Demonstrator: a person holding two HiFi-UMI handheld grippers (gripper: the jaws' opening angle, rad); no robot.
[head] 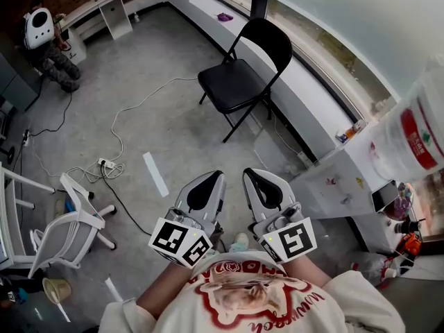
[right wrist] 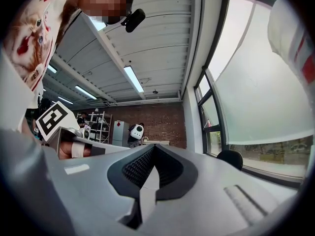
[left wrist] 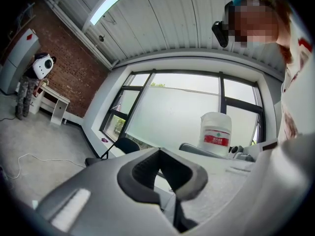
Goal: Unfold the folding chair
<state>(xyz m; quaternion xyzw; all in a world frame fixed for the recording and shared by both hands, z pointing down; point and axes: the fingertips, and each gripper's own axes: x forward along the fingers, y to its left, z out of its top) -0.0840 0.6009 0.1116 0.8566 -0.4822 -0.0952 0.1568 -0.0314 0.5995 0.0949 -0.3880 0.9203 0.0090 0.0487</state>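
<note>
**A:** Where is the black metal-framed folding chair [head: 239, 82] standing?

**B:** It is standing on the grey concrete floor [head: 159, 123], close to the floor's window-side edge and well apart from the person. Its rounded backrest is sitting on the window side, and its seat is pointing out into the room.

**A:** How is it looking?

**B:** It is standing open. The padded seat is lying flat, the backrest is rising upright behind it, and the thin black legs are crossing below and spreading onto the floor. In the left gripper view it is showing small and dark under the window [left wrist: 123, 145]. In the right gripper view only the top of its back is peeking over the gripper body [right wrist: 230, 159].

**A:** What is the left gripper [head: 210, 179] doing?

**B:** It is hovering just in front of the person's chest with its black ribbed pads meeting at the tip [left wrist: 158, 151]. It is holding nothing.

**A:** And the right gripper [head: 255, 175]?

**B:** It is hanging just beside the left one, pads pressing together [right wrist: 154, 147], with nothing between them. Neither gripper is touching the chair.

**A:** Is anything else lying around?

**B:** A thin white cable [head: 139, 106] is trailing across the floor to the chair's left. A white swivel office chair [head: 69, 227] is standing near the floor's opposite edge.
</note>
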